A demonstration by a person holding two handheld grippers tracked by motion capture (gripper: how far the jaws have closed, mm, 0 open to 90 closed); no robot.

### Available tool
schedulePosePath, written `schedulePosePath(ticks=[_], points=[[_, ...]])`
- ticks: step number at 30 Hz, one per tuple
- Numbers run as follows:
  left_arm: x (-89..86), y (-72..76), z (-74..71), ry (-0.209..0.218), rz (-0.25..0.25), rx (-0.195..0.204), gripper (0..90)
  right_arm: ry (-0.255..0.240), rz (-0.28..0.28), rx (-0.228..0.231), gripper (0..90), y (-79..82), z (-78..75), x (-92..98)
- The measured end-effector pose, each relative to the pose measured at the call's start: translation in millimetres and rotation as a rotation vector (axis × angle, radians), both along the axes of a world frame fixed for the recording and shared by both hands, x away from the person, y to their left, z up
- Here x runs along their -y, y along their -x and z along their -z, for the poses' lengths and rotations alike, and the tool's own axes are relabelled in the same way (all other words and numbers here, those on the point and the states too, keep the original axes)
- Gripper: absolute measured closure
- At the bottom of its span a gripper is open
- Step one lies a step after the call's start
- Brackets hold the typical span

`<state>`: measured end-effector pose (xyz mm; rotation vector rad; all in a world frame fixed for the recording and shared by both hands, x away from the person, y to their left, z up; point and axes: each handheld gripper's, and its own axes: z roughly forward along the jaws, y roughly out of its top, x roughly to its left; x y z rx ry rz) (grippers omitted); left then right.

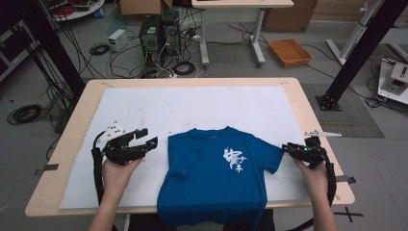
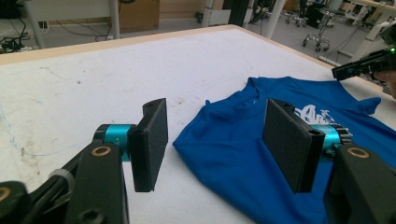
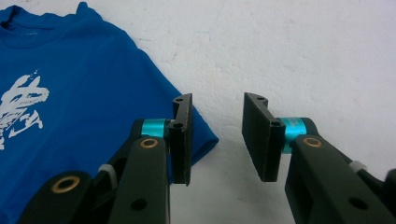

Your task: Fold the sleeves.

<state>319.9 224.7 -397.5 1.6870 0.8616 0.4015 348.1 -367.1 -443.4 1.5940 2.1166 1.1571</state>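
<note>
A blue T-shirt with a white print lies flat on the white cloth, its hem hanging over the near table edge. Its left sleeve is folded inward. My left gripper hovers just left of the shirt's shoulder, open, with nothing between its pads. In the left gripper view, the left gripper frames bare cloth and the shirt. My right gripper sits at the tip of the right sleeve. In the right gripper view, the right gripper stands open over white cloth, the sleeve lying under the left jaw, not pinched.
The white cloth covers most of the wooden table. On the floor beyond stand computer towers, cables, and an orange tray. A black frame post rises at the right.
</note>
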Motion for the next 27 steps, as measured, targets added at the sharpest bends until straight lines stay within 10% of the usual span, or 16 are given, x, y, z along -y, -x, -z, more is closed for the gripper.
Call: schedulePosePath(ticks=[7,12,27], points=[[3.1,-0.3,0.7,-0.006,0.013,-0.011,40.6,0.013,-0.015,-0.008,68.9,-1.4,4.0,-1.5],[3.9,-0.4,1.0,-0.014,0.015,-0.008,40.9,0.027,-0.051,0.001,88.0,-0.4,4.7,-2.8],[4.2,-0.8,0.1,-0.002,0.025,-0.017,40.9,-0.021,-0.108,0.082,89.2,10.6,-27.8,-25.8]])
